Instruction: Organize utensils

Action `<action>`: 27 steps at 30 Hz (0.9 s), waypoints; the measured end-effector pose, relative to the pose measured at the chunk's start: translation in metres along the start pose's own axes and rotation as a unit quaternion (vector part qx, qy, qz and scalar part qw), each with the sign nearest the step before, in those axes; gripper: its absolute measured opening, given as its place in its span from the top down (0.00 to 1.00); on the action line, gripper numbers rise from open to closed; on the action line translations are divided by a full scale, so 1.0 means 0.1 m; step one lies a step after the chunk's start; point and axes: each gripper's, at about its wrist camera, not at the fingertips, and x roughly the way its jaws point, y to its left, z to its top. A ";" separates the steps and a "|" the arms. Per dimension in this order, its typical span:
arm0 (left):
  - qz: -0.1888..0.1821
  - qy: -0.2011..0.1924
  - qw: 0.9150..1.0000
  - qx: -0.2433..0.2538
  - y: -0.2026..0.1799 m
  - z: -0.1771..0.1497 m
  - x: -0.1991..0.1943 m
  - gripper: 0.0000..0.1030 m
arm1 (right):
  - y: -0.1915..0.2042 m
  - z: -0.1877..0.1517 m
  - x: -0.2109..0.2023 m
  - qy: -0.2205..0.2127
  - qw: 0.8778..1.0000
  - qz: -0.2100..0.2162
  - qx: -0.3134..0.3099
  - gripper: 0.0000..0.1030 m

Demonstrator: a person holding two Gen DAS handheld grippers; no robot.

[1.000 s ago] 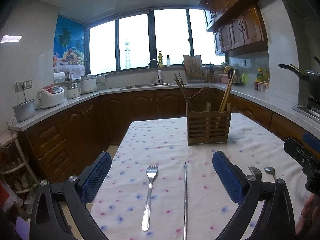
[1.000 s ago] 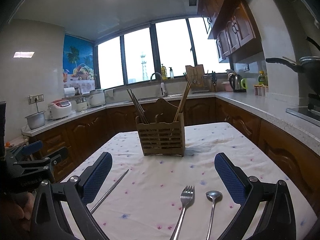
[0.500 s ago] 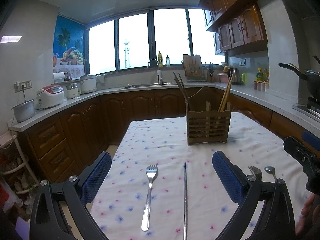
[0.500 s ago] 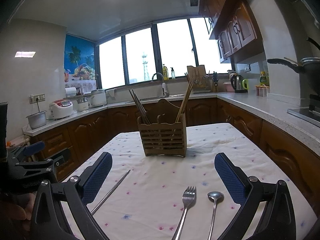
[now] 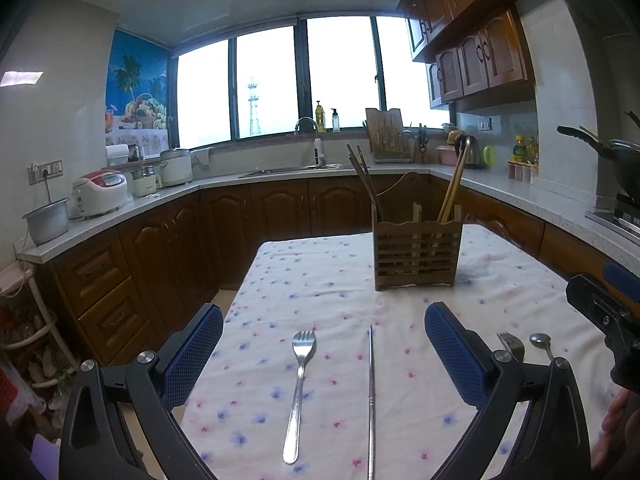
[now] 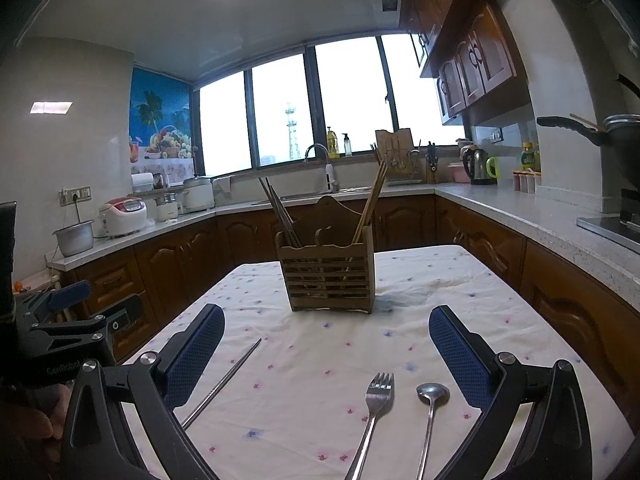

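Gaping empty, left claw over fork, right claw likewise, wooden caddy beyond

This is a home kitchen. Dark wooden base cabinets run in a U under a pale stone worktop, with matching wall cabinets at upper right. A sink tap stands under the wide window at centre. At left sit a rice cooker and a metal pot; a kettle is at right, and a black pan on the hob at the far right edge. A fruit poster hangs at upper left.
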 end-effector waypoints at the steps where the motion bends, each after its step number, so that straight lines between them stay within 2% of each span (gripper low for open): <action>1: 0.000 0.000 1.000 0.000 0.00 0.00 0.00 0.01 | 0.00 0.00 0.00 0.000 1.000 0.000 0.000 0.00; 27: -0.003 -0.001 1.000 0.000 -0.02 0.03 0.00 0.01 | 0.00 0.02 0.00 -0.003 1.000 -0.001 -0.002 0.00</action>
